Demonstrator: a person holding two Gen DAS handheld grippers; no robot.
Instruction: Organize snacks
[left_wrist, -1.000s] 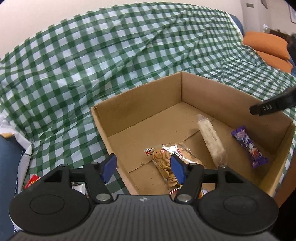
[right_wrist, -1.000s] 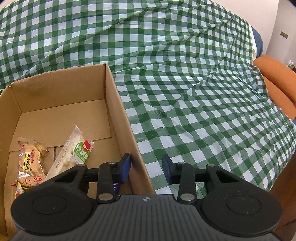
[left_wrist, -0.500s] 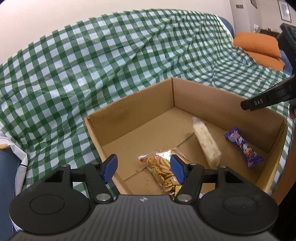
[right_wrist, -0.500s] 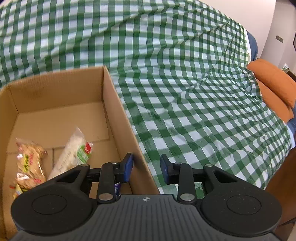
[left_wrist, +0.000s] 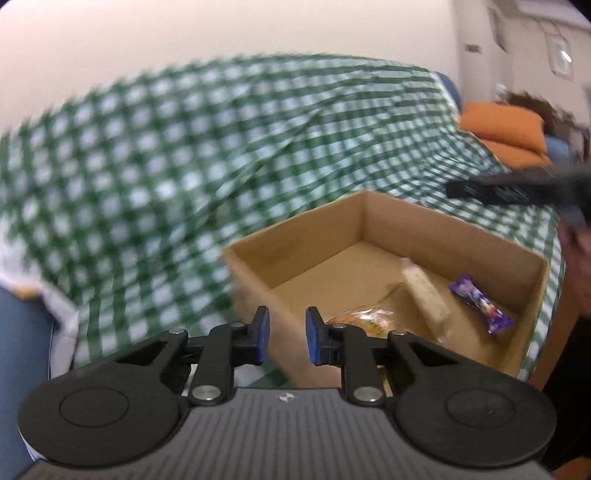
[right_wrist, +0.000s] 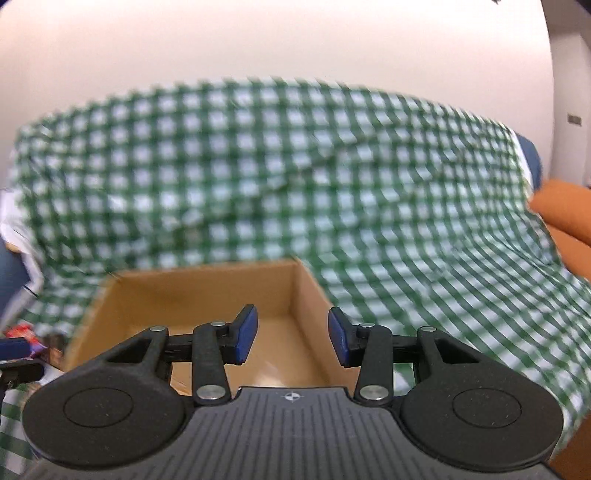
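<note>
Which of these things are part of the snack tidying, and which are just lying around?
Part of the job:
cardboard box
cookie bag
white cracker pack
purple candy

Just lying about:
checked cloth
orange cushions

Left tool: matte black plastic body, ribbed grey-black top plate with small white cross mark at centre edge. Two round black discs, each with recessed circle, flanked plate. Black linkage arms pinned with silver round-head screws. Fingers black, faced with blue pads.

Right tool: same build, black discs, ribbed plate, white cross mark, silver screws, blue-padded fingers. In left view its finger showed as black bar with faint white lettering, blurred.
</note>
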